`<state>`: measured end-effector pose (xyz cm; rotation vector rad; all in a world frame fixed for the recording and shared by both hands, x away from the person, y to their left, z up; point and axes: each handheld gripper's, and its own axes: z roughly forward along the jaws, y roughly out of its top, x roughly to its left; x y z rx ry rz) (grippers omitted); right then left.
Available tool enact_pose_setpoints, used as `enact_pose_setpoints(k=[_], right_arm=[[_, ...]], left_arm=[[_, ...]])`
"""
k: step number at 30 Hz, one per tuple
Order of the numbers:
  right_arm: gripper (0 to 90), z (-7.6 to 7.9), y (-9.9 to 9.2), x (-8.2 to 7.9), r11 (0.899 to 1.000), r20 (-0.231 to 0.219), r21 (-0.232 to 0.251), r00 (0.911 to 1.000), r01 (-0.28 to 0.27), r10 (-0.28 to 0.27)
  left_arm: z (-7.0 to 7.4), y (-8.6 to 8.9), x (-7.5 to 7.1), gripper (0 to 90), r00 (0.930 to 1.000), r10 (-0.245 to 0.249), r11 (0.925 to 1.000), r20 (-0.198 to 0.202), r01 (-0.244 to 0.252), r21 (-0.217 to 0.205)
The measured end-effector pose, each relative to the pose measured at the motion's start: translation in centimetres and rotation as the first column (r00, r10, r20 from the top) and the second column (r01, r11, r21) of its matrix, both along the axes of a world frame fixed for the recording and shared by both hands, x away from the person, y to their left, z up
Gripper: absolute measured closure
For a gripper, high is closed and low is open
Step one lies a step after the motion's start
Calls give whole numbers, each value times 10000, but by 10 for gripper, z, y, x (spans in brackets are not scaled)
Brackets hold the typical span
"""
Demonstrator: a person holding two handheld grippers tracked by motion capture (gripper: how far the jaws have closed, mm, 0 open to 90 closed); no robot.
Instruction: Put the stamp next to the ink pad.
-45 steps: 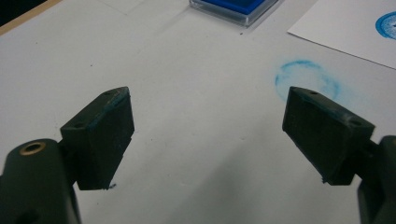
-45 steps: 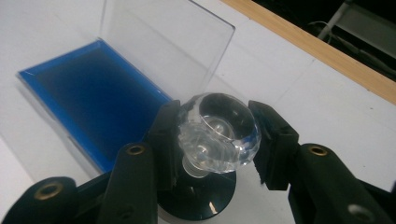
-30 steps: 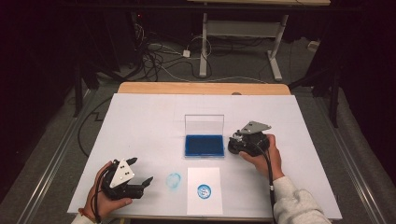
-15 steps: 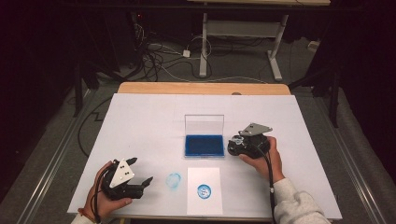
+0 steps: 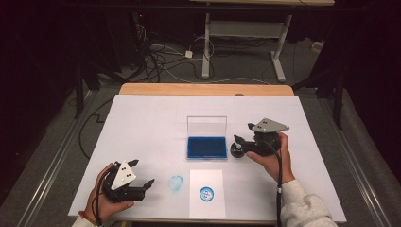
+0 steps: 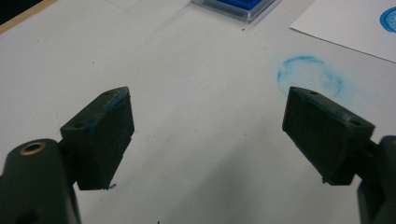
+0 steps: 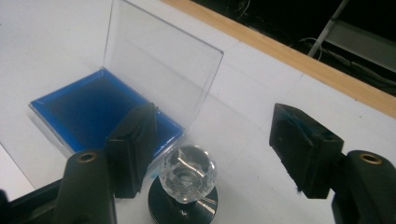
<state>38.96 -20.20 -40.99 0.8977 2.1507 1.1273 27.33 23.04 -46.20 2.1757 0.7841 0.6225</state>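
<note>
Between parted fingers (image 7: 299, 149), the stamp (image 7: 187, 179)

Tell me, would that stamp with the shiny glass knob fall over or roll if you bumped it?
Probably not easily. The stamp stands upright on a wide, flat, round black base, so it likely stays put. Its clear faceted knob looks smooth and hard, so jaws might slip on it. The right gripper has just been opening; its pads are not pressing the knob.

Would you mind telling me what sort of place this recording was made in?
Probably a lab or workshop set up for recording. A table with a white cover stands on a grey floor, loose cables trail behind it, and a bare desk frame stands in the dark background.
</note>
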Motion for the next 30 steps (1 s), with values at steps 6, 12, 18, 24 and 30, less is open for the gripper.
enact_pose_setpoints(k=[6,12,18,24,30], right_arm=[[253,8,-2,-4,9992,236,-1,9990,389,-389],[214,17,-3,-9,9987,567,127,9971,494,-501],[174,23,-3,-15,9990,848,346,9959,283,-312],[161,29,-2,-24,9992,1053,364,9942,165,-202],[162,34,-2,-33,9993,1163,374,9932,-98,54]], left_arm=[[-1,-1,0,163,10000,24,10000,-37,-24,39],[-1,0,0,163,9999,94,10000,-56,-94,19],[-1,0,0,163,9999,94,10000,-74,-94,3],[-1,0,0,163,10000,71,10000,-70,-70,26],[0,0,0,163,9999,87,10000,-59,-87,40]])
